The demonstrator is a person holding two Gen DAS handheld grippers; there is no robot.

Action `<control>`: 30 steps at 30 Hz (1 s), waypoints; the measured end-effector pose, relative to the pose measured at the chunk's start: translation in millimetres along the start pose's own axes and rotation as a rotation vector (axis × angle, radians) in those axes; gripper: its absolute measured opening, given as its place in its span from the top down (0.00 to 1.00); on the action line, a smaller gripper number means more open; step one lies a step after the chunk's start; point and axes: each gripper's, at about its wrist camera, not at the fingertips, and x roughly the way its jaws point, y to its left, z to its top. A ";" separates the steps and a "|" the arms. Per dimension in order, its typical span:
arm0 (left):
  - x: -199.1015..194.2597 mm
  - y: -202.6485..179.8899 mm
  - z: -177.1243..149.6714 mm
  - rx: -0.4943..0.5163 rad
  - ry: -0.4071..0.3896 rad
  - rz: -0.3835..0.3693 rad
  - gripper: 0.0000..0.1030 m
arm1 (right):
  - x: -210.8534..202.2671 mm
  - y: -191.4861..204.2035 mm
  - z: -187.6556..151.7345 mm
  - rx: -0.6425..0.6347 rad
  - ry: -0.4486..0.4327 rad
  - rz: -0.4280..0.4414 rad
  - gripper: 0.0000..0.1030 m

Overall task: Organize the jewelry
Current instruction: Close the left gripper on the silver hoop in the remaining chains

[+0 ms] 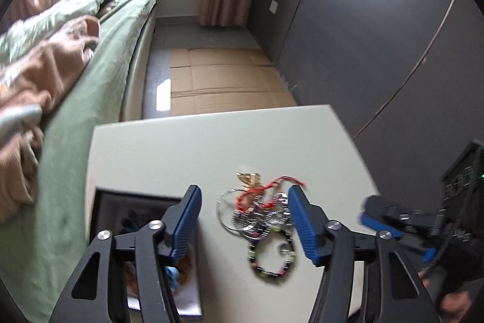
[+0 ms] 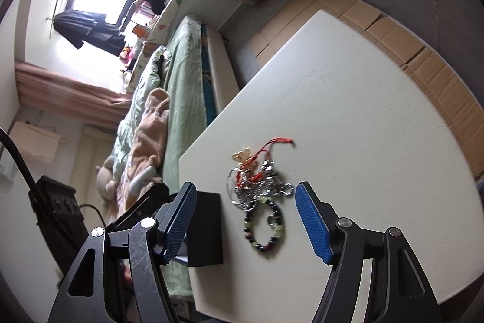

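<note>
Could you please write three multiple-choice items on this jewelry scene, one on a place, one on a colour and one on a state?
1. Where does the jewelry pile lie?
A. on the bed
B. on the pale table
C. inside the black box

2. What colour is the cord tangled in the pile?
A. red
B. yellow
C. white

3. How do the left tongs stand?
A. shut on the bead bracelet
B. shut on nothing
C. open, holding nothing

Answers:
1. B, since the pile rests on the bare tabletop, beside the box and not in it.
2. A, since a red cord runs through the silver chains.
3. C, since the blue pads stand apart on either side of the pile in the left wrist view, with nothing pressed between them.
</note>
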 end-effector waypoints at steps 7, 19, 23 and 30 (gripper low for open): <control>32.9 -6.9 11.0 0.206 0.157 0.050 0.49 | -5.6 -12.6 4.9 0.023 -0.004 0.003 0.34; 85.8 -6.0 15.1 0.365 0.393 0.096 0.67 | -8.2 -25.3 7.4 0.081 -0.015 -0.004 0.34; 94.1 -9.1 16.0 0.415 0.415 0.128 0.68 | -7.0 -24.8 7.2 0.081 -0.010 -0.006 0.34; 111.8 -19.5 8.1 0.491 0.462 0.171 0.79 | -3.2 -22.3 7.7 0.074 0.004 -0.006 0.34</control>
